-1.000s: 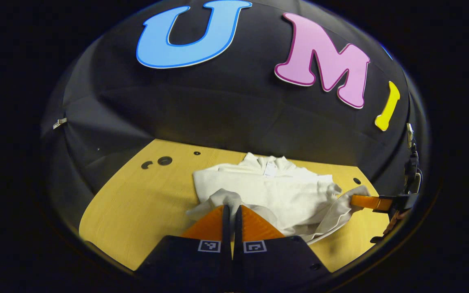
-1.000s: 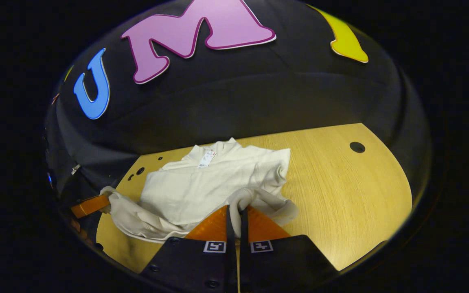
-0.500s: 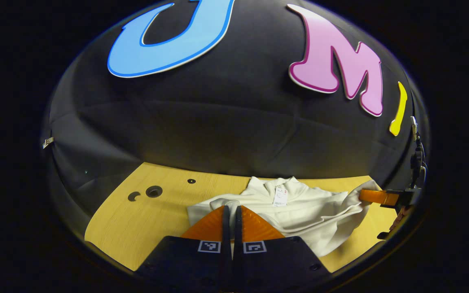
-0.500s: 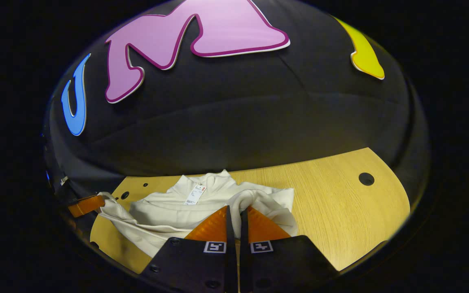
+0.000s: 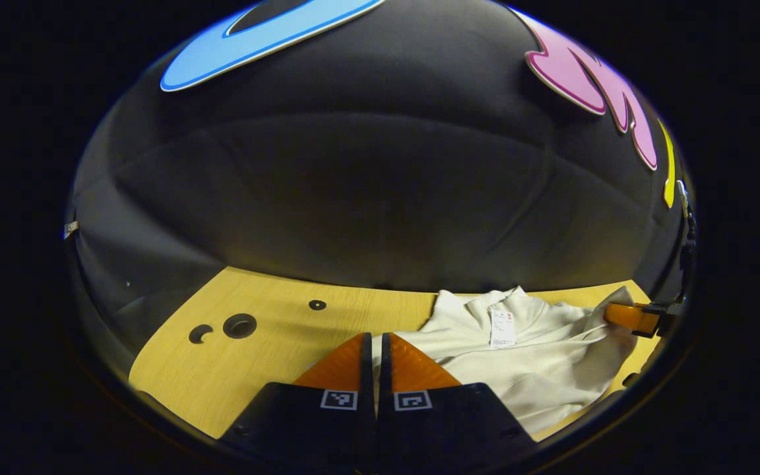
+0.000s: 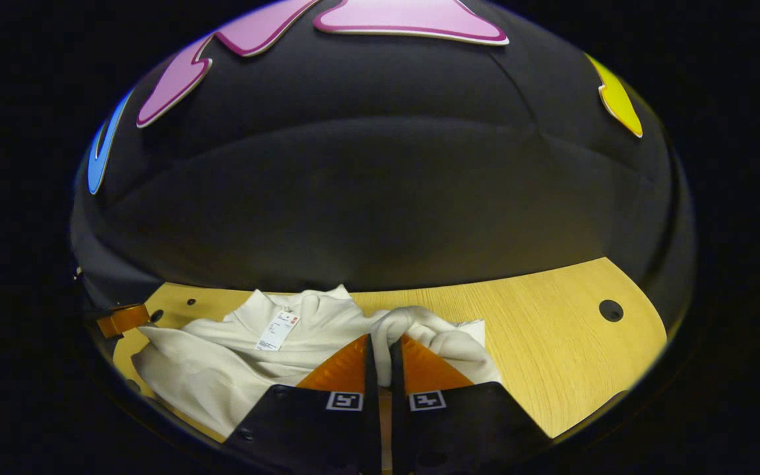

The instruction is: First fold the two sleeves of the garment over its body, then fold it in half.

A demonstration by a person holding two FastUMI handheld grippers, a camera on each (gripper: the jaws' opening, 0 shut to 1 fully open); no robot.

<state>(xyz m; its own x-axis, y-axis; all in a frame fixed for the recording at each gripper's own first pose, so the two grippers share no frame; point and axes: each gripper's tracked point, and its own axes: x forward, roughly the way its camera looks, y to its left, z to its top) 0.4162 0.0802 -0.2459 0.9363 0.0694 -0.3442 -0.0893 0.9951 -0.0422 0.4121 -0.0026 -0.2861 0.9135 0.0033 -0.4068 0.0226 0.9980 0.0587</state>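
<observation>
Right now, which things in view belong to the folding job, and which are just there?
In the job:
garment, white, bunched
left gripper, shut on garment
right gripper, shut on garment

Just there:
tag at the collar
table with holes

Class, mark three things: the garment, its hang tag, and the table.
garment (image 6: 221, 369), right gripper view, on its body panel.
hang tag (image 5: 502, 328), left gripper view, on the card's middle.
table (image 6: 551, 349), right gripper view, on bare wood.

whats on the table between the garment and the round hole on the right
Nothing: in the right gripper view the table is bare wood between the garment and the hole.
</observation>
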